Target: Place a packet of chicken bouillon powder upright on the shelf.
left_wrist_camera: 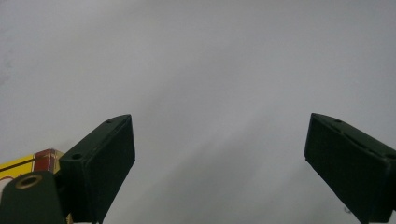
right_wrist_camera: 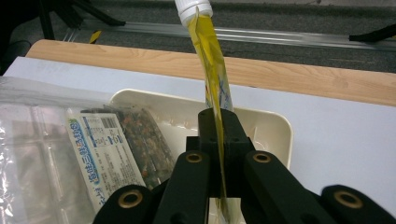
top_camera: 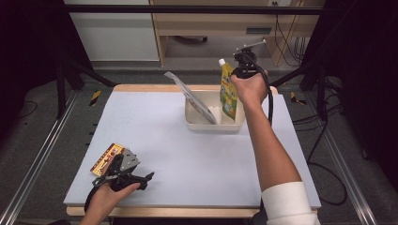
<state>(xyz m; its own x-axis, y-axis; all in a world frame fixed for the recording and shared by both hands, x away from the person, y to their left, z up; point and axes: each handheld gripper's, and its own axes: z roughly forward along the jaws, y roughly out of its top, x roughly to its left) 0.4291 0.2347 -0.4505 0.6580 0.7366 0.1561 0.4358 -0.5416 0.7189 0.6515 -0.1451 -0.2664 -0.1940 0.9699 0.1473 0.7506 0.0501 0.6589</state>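
In the high view, the right gripper (top_camera: 241, 65) holds one yellow spout pouch (top_camera: 227, 91) upright over the cream bin (top_camera: 197, 123) at about one o'clock on the grey mat (top_camera: 187, 154); the pouch's long axis runs vertical, white cap toward twelve. One clear packet (top_camera: 190, 96) leans in the bin, tilted toward ten o'clock. The left gripper (top_camera: 123, 169) rests at seven o'clock, just beside one yellow-red packet (top_camera: 107, 158).

In the left gripper view, the left gripper (left_wrist_camera: 219, 154) has its jaws wide apart with nothing between them, bare mat beyond, and the yellow-red packet (left_wrist_camera: 28, 164) at eight o'clock.

In the right gripper view, the right gripper (right_wrist_camera: 218, 140) has its jaws closed flat on the spout pouch (right_wrist_camera: 212, 74), seen edge-on, cap at twelve; the clear packet (right_wrist_camera: 93, 149) lies at nine.
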